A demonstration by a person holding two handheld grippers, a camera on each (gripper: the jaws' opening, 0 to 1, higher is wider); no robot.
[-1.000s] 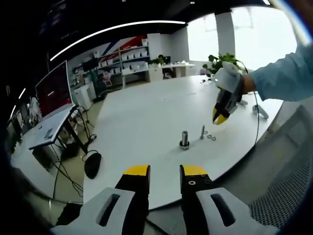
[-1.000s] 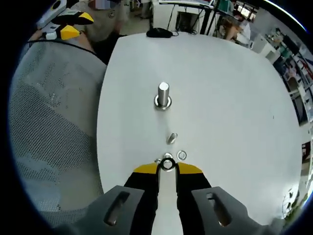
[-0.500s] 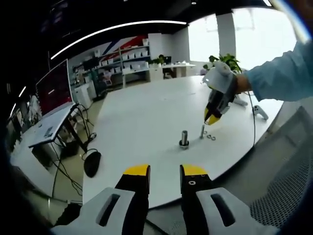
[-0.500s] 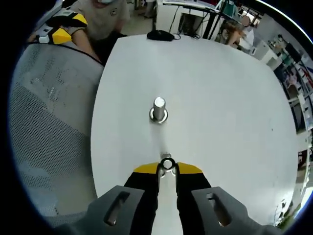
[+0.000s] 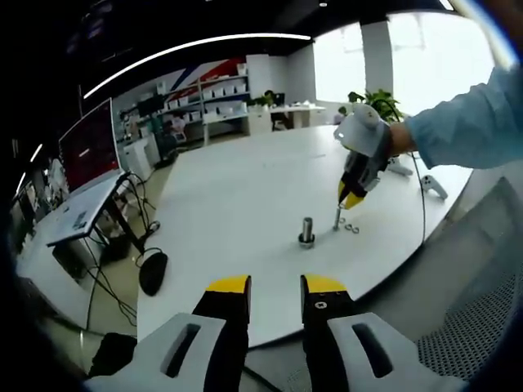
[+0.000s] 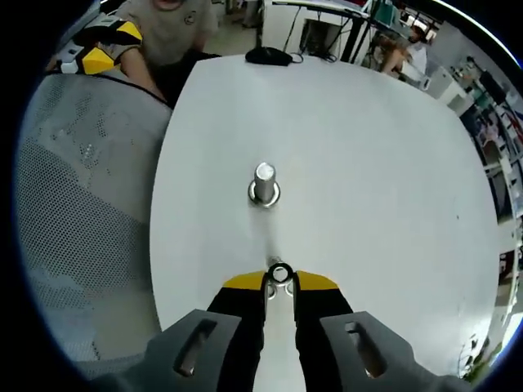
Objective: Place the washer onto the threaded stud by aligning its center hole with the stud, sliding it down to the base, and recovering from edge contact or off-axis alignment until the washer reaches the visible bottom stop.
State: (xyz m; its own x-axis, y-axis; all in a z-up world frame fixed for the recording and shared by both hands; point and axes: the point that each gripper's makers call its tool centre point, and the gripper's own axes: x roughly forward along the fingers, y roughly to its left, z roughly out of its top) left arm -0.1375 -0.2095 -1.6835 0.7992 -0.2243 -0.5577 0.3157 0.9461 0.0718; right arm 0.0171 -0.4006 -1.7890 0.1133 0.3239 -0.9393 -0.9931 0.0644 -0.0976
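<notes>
Meanwhile, the left gripper [image 5: 274, 285] hangs back off the table [image 5: 237, 196] edge, jaws spread and empty, well apart from the threaded stud [image 6: 265, 183]. Over the last second the right gripper [image 6: 280, 281] has lifted from the loose hardware, pinching the washer [image 6: 280, 273] and carrying it nearer the stud; alignment comes next. No legible writing.

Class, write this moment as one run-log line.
right gripper: shut on washer | stud: upright on table, bare, ahead of washer | left gripper: open, held back at table edge
</notes>
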